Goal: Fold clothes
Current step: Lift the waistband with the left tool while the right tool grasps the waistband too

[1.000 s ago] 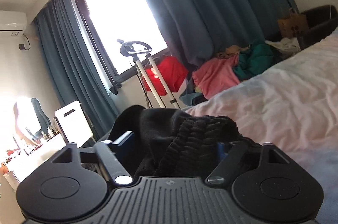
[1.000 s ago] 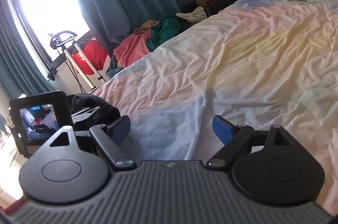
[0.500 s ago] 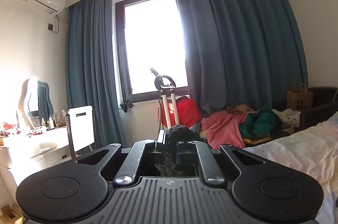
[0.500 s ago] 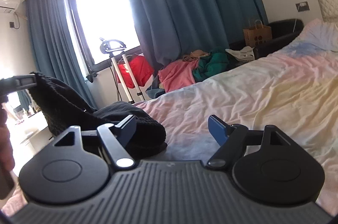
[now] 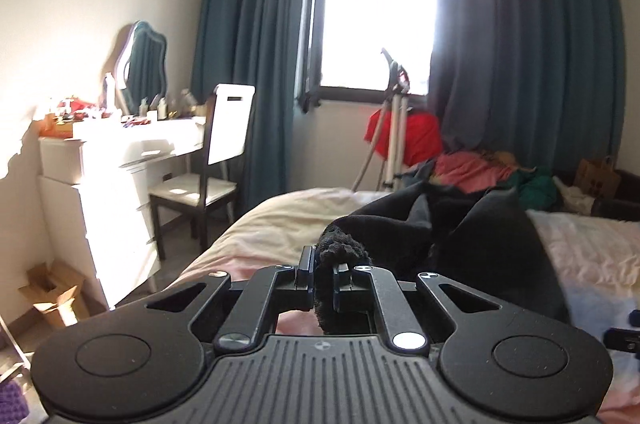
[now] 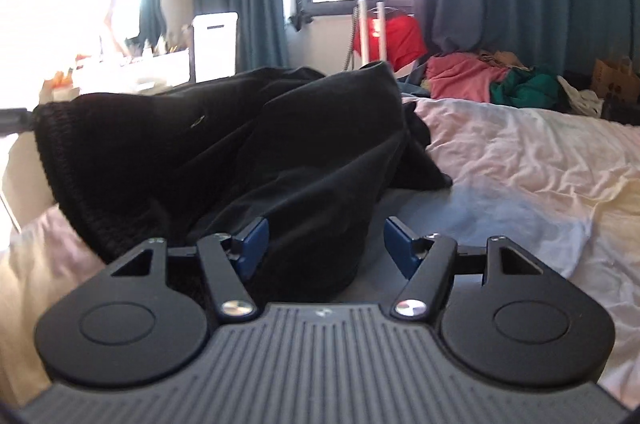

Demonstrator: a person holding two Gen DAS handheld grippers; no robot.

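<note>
Left tongs (image 5: 323, 272) are clamped on the ribbed edge of the black knit garment (image 6: 224, 160). Right tongs (image 6: 324, 244) stand open over it, above the pastel-sheeted bed (image 6: 520, 160).

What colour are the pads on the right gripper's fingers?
Blue. The pads on the right gripper show best in the right wrist view, open beside the black garment.

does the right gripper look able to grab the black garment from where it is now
Probably yes. The right tongs are open, and a fold of the black garment already lies between the fingers on the bed, with nothing in front of it. The left tongs hold its ribbed edge.
</note>
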